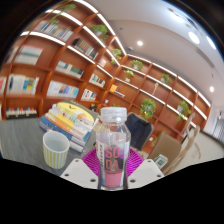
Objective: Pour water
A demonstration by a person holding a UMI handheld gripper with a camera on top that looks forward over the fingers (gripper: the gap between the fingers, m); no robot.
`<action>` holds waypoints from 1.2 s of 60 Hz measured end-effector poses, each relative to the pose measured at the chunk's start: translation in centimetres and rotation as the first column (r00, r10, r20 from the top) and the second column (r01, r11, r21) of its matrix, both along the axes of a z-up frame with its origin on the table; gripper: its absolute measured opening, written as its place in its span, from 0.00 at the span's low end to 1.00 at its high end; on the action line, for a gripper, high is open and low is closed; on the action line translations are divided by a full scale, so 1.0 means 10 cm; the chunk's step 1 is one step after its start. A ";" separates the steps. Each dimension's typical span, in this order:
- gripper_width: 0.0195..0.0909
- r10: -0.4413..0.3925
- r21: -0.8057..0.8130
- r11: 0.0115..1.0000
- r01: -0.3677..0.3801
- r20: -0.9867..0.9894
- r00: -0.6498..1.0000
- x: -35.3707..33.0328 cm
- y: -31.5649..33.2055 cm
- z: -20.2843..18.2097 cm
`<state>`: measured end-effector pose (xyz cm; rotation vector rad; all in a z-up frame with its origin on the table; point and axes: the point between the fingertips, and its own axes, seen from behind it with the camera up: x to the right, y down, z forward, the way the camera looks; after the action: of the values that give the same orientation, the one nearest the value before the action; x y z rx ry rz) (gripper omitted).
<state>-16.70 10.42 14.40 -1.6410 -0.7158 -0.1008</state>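
Note:
A clear plastic bottle (113,145) with a white cap and a pink "SODA" label stands upright between my fingers, lifted in front of the camera. My gripper (113,160) is shut on it: both magenta pads (92,160) press against the bottle's sides at label height. A pale green cup (56,150) stands on the table to the left of the bottle, a little beyond the fingers. Whether the bottle holds water cannot be seen.
A stack of colourful books (68,122) lies on the table behind the cup. Long wooden bookshelves (60,60) curve across the background, with potted plants (185,108) on top at the right. A chair (170,150) stands to the right.

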 end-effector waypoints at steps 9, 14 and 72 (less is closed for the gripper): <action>0.17 0.008 -0.108 0.993 -0.046 -0.325 0.946 0.05 0.08 -0.15; 0.17 0.009 -0.131 0.989 -0.067 -0.403 0.915 0.03 0.11 -0.27; 0.96 -0.328 -0.076 0.941 0.329 -0.435 0.839 1.17 -1.30 -0.12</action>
<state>-5.01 -2.61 13.23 -1.6914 -0.0792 0.0286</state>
